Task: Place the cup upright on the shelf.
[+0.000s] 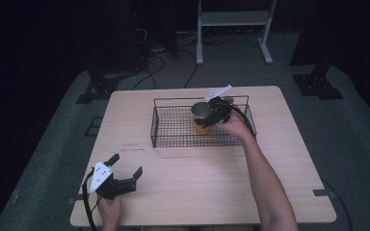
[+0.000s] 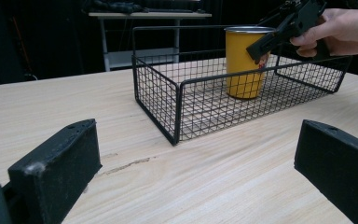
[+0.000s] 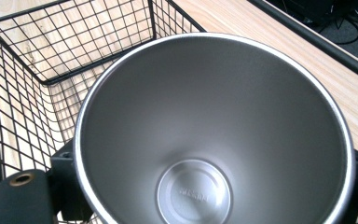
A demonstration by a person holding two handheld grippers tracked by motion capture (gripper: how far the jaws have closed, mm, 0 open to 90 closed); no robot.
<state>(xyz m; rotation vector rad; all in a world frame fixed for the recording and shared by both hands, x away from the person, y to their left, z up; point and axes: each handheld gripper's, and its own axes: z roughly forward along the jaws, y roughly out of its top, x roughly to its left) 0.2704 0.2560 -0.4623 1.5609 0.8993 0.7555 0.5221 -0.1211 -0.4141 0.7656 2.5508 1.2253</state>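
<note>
Yellow outside and steel inside, the cup stands upright in the wire basket at the table's far middle. Right gripper pinches it by its sides; left gripper rests near-left, jaws spread.

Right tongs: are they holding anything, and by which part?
The right tongs straddle the yellow cup just under its rim, standing in the wire basket. Whether they press on it cannot be told. The left tongs are open, holding nothing.
</note>
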